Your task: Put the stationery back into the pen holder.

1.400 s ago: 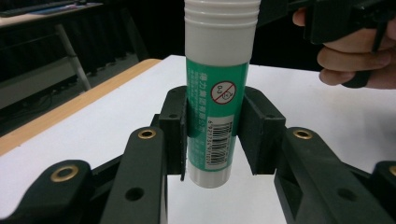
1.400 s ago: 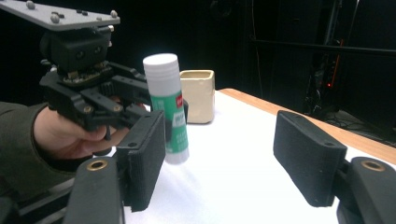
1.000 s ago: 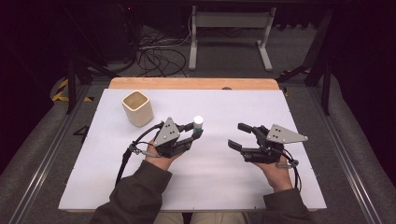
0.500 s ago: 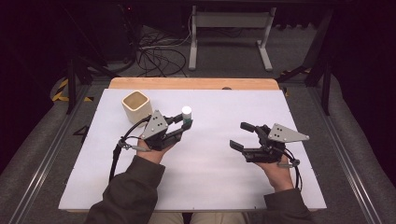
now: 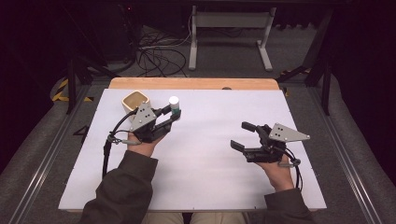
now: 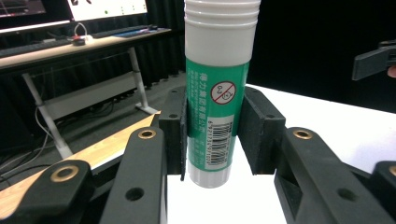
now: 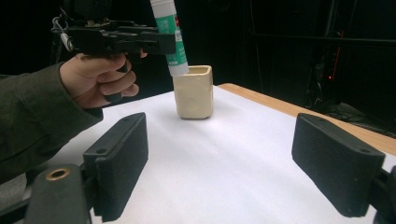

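Left gripper (image 5: 173,113) clamped on upright glue stick (image 5: 174,104), beside cup (image 5: 135,101); right gripper (image 5: 243,136) open above table (image 5: 205,177).

Each black claw (image 5: 164,118) bears a grey three-cornered plate, brass screws, black cable.

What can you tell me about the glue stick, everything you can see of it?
The glue stick is a plastic tube with a green printed label, a barcode, a white ribbed cap on top and a white base. It stands nearly upright, clamped at mid-body between the left gripper's black fingers, lifted off the white table beside the cream cup.
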Demonstrator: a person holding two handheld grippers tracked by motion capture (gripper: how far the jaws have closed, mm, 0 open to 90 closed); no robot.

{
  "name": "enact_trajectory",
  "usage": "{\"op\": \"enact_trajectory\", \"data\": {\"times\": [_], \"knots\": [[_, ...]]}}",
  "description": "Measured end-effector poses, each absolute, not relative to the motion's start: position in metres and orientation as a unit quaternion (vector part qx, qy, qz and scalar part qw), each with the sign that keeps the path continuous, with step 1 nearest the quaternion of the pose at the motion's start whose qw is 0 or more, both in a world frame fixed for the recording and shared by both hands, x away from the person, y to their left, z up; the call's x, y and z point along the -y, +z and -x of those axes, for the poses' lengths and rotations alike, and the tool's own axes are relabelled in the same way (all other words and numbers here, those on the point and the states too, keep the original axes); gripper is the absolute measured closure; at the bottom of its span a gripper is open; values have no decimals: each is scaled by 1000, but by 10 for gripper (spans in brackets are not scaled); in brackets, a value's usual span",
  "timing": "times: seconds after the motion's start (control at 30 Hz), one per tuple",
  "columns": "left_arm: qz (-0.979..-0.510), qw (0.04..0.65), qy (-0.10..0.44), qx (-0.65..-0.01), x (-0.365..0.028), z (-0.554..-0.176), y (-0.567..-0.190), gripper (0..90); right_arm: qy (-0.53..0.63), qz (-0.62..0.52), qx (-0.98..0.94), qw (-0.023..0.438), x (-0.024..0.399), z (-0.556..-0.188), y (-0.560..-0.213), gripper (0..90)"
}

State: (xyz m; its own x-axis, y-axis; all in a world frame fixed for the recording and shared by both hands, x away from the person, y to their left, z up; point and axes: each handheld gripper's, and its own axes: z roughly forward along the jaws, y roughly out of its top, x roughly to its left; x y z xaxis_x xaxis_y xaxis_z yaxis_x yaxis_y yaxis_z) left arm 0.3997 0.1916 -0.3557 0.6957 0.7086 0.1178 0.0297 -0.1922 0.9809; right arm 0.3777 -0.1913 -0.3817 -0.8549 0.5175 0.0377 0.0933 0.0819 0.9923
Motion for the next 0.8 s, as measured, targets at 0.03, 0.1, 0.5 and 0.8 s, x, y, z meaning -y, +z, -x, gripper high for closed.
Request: {"op": "enact_trajectory", "data": {"times": [0.03, 0.1, 0.5, 0.8], "knots": [[-713, 581, 293, -260, -193, -401, -356, 655, 643, -214, -717, 165, 191, -378, -382, 187], [-712, 579, 295, -264, -196, -402, -356, 655, 644, -215, -715, 164, 192, -378, -382, 180], [-698, 578, 313, -284, -216, -413, -347, 655, 646, -220, -713, 162, 193, -379, -382, 177], [-684, 576, 326, -306, -234, -420, -343, 655, 644, -226, -713, 162, 194, -379, -382, 168]]}}
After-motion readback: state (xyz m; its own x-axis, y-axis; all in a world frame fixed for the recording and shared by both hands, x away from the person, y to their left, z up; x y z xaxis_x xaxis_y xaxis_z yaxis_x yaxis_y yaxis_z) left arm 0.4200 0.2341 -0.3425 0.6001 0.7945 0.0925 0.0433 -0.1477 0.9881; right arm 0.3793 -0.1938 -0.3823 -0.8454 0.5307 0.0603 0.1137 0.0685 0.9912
